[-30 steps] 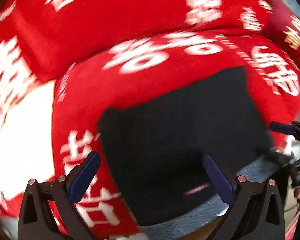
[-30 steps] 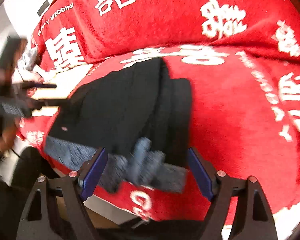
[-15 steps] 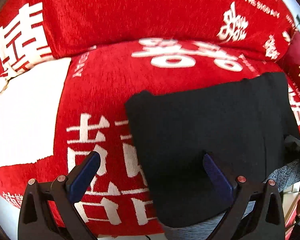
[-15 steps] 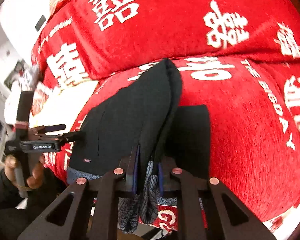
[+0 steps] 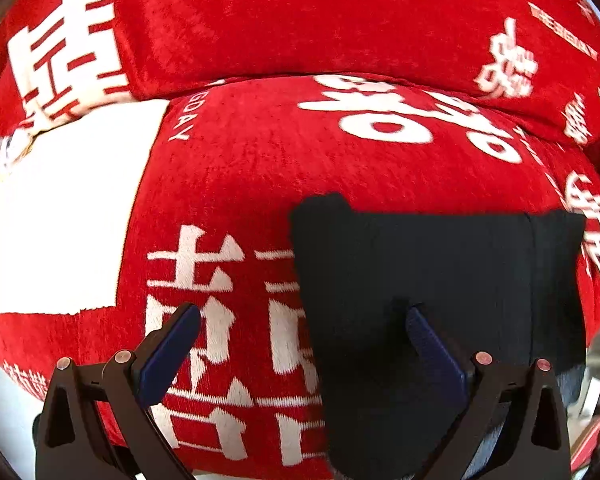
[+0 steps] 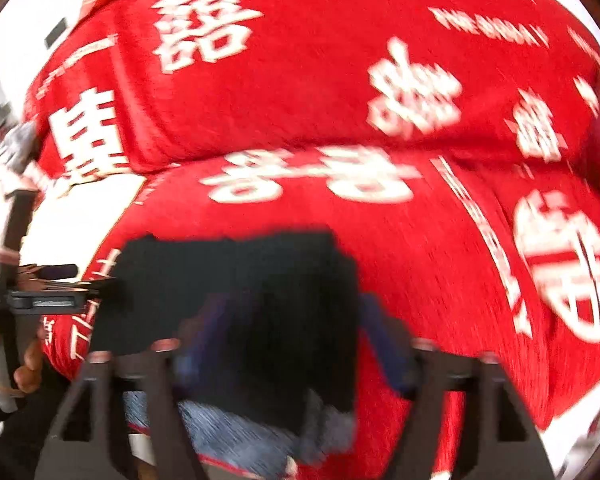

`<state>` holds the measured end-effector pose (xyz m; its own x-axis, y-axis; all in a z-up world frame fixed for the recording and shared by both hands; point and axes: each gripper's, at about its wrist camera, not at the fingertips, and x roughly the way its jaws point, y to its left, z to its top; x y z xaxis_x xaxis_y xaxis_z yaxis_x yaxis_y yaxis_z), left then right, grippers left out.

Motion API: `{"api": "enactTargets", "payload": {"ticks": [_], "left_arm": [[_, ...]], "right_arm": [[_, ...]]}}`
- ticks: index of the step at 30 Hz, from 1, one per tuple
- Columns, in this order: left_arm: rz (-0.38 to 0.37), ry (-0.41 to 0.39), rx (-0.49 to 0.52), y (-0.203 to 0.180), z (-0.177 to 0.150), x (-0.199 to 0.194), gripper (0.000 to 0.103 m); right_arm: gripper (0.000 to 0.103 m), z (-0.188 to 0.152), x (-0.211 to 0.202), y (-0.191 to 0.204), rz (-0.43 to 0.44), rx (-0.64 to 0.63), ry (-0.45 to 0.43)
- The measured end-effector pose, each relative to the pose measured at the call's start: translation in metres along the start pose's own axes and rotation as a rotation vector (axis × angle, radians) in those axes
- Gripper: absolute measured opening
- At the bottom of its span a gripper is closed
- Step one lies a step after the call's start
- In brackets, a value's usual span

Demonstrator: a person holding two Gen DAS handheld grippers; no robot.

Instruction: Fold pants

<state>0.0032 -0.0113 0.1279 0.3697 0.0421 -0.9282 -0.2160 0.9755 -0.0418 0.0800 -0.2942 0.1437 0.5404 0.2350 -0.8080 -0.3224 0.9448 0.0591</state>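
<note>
The black pants [image 5: 428, 280] lie folded into a flat rectangle on the red sofa seat, with a grey waistband [image 6: 236, 436] hanging over the front edge. My left gripper [image 5: 300, 344] is open and empty, its right finger over the pants' left part. My right gripper [image 6: 292, 340] is open, blurred, with its fingers on either side of the pants' [image 6: 236, 280] right edge. The left gripper also shows at the left of the right wrist view [image 6: 72, 280].
The red sofa cover [image 5: 340, 152] has white characters and a white patch [image 5: 60, 220] on the left. The back cushion [image 6: 300, 60] rises behind the seat. The seat's front edge drops off just under both grippers.
My right gripper was shut on the pants' edge half a second ago and now stands open, the fabric lying flat. My left gripper has shifted left, staying open.
</note>
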Motion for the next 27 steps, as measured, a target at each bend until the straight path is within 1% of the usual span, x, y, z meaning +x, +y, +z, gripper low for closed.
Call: {"api": "enactTargets", "payload": {"ticks": [2, 4, 5, 7, 8, 9, 10, 11, 13, 15, 17, 18, 21, 23, 25, 26, 27], "left_arm": [[0.018, 0.004, -0.021, 0.000, 0.009, 0.007, 0.103], [0.039, 0.027, -0.019, -0.001, 0.015, 0.018, 0.103], [0.060, 0.048, -0.010, -0.002, 0.019, 0.026, 0.103], [0.065, 0.049, 0.010, -0.003, 0.022, 0.033, 0.103], [0.066, 0.049, 0.024, -0.005, 0.023, 0.035, 0.103], [0.072, 0.048, 0.039, -0.007, 0.024, 0.037, 0.103], [0.083, 0.042, 0.056, -0.009, 0.026, 0.037, 0.103], [0.089, 0.040, 0.070, -0.010, 0.026, 0.036, 0.103], [0.087, 0.036, 0.088, -0.009, 0.026, 0.028, 0.103], [0.057, 0.035, 0.091, -0.005, 0.018, 0.017, 0.103], [0.013, 0.030, 0.107, 0.001, 0.000, 0.003, 0.103], [-0.006, 0.023, 0.120, 0.003, -0.011, -0.004, 0.103], [-0.058, 0.016, 0.167, 0.007, -0.048, -0.017, 0.103], [-0.039, 0.004, 0.195, 0.006, -0.066, -0.016, 0.103], [-0.016, 0.000, 0.209, 0.004, -0.072, -0.009, 0.103], [-0.032, 0.013, 0.195, 0.005, -0.072, -0.007, 0.103], [-0.035, 0.018, 0.181, 0.005, -0.071, -0.008, 0.103]], "right_arm": [[0.080, 0.012, 0.019, 0.024, 0.009, -0.093, 0.009], [0.080, 0.019, 0.043, 0.033, 0.051, -0.116, 0.038], [0.080, 0.021, 0.058, 0.031, 0.056, -0.109, 0.072], [0.080, 0.022, 0.097, 0.016, -0.008, -0.058, 0.178], [0.080, 0.019, 0.108, 0.008, -0.021, -0.027, 0.211], [0.080, 0.017, 0.114, 0.000, 0.003, 0.003, 0.220], [0.081, 0.017, 0.114, -0.002, 0.018, 0.007, 0.205], [0.081, 0.018, 0.112, 0.000, 0.015, -0.005, 0.207], [0.081, 0.018, 0.102, 0.008, -0.018, -0.054, 0.205], [0.081, 0.014, 0.084, 0.014, -0.067, -0.091, 0.186], [0.081, 0.006, 0.061, 0.021, -0.073, -0.111, 0.158], [0.081, -0.002, 0.045, 0.027, -0.063, -0.113, 0.133], [0.083, -0.029, 0.017, 0.047, -0.008, -0.131, 0.116], [0.083, -0.047, 0.014, 0.061, -0.009, -0.181, 0.124], [0.083, -0.064, 0.032, 0.065, -0.112, -0.239, 0.183], [0.083, -0.067, 0.037, 0.062, -0.124, -0.227, 0.195], [0.083, -0.067, 0.037, 0.056, -0.107, -0.196, 0.187]]}}
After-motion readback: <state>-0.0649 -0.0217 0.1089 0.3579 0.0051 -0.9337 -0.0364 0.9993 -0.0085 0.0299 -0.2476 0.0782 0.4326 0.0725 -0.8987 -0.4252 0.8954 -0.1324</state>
